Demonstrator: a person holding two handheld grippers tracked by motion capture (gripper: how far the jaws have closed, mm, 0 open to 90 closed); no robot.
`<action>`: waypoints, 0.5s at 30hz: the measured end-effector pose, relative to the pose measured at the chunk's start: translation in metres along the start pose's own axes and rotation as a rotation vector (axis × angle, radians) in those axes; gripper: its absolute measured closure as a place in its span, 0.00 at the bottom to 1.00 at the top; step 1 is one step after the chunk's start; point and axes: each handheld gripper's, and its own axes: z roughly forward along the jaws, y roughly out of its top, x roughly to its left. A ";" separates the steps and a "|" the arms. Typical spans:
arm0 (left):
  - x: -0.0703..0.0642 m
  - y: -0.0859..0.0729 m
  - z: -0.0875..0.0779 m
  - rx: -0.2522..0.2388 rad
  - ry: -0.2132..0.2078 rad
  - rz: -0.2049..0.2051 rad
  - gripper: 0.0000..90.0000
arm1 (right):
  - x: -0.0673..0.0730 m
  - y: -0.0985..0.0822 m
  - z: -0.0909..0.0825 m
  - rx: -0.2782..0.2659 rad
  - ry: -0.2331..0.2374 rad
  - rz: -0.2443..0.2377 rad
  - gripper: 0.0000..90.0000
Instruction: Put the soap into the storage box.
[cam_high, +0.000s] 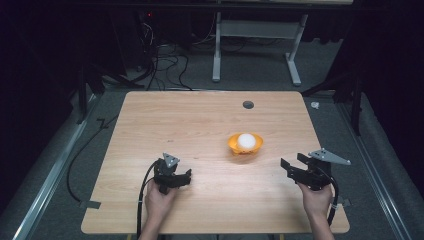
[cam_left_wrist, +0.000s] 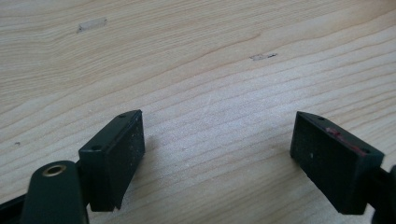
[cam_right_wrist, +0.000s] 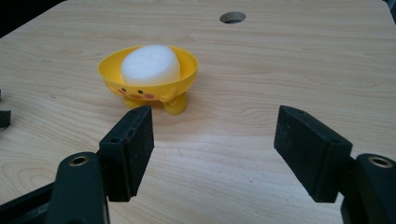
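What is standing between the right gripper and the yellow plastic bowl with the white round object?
Nothing visible. Bare wooden table lies between the open right gripper and the yellow plastic bowl holding the white round object.

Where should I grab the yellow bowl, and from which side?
Probably the bowl's thin rim on the side facing the right gripper: one finger inside, one outside. The white lump nearly fills it, though a gap shows at that rim. The gripper is open and already points there.

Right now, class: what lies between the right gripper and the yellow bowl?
Nothing: in the right gripper view, bare table separates the right gripper from the yellow bowl.
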 end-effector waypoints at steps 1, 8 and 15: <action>0.000 0.000 0.000 0.000 0.000 0.000 0.20 | 0.000 -0.001 0.000 0.001 0.000 0.001 0.33; 0.000 0.000 0.000 0.000 0.000 0.000 0.20 | 0.002 -0.007 -0.001 0.006 0.001 -0.002 0.33; 0.000 0.000 0.000 0.000 0.000 0.000 0.20 | 0.005 -0.015 0.002 0.025 0.013 0.014 0.33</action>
